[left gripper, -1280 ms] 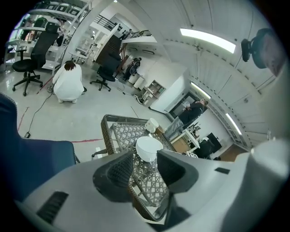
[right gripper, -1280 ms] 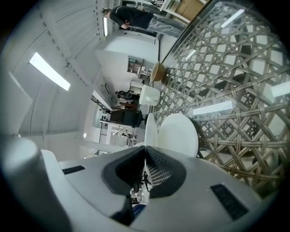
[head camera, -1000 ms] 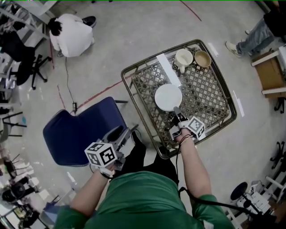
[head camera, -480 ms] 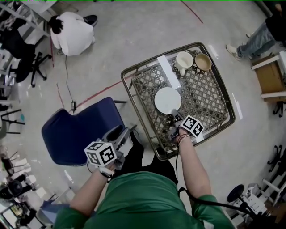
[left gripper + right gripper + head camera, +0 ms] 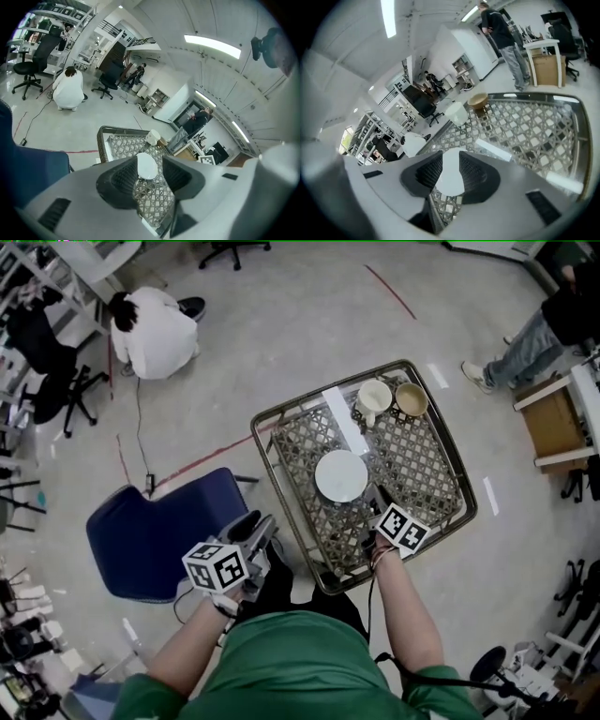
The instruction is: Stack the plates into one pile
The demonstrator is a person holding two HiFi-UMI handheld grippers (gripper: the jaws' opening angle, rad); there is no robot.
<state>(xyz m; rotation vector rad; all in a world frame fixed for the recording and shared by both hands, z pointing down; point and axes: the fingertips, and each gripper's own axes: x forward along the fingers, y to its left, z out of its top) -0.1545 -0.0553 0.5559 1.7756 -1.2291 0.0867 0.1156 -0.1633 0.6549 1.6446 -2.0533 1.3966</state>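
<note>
A white plate pile lies flat in the middle of the lattice table. My right gripper hovers just above the pile's near edge. Its jaws are closing, and the pads do not press on the plate. In the right gripper view the plate shows through the gap between the jaws. My left gripper hangs off the table's left side, over the person's lap, open and empty. In the left gripper view the plate shows far off between the jaws.
A white cup and a tan cup stand at the table's far edge, next to a white strip. A blue chair stands left of the table. A person in white crouches on the floor, and another person stands at the right.
My right gripper let go of the plate's near edge, rolled, and lifted back toward the person. The plate stays on the table. The left gripper has barely moved.
</note>
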